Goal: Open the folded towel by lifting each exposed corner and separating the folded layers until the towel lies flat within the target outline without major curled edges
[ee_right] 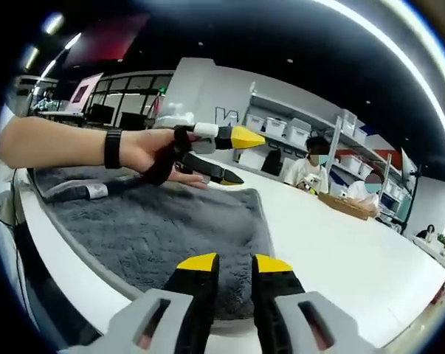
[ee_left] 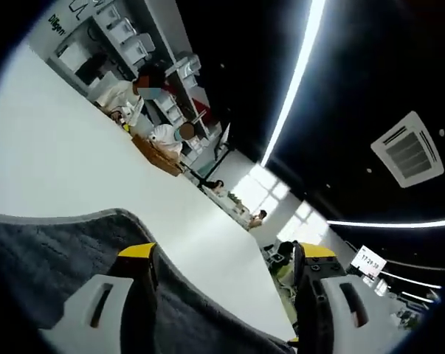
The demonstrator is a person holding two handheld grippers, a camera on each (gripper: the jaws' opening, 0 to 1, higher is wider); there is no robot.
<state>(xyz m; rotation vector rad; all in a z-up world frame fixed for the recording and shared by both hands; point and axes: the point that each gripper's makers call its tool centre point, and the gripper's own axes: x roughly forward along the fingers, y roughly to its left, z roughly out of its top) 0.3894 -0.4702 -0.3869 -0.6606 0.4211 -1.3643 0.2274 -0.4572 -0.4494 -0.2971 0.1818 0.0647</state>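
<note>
Already flat, towel stretches lengthwise toward left gripper (fingers apart).

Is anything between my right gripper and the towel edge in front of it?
Nothing visible. The right gripper sits directly over the near edge of the grey towel, jaws nearly closed, with bare white table beside it. The left gripper is farther back, over the towel's far side.
</note>
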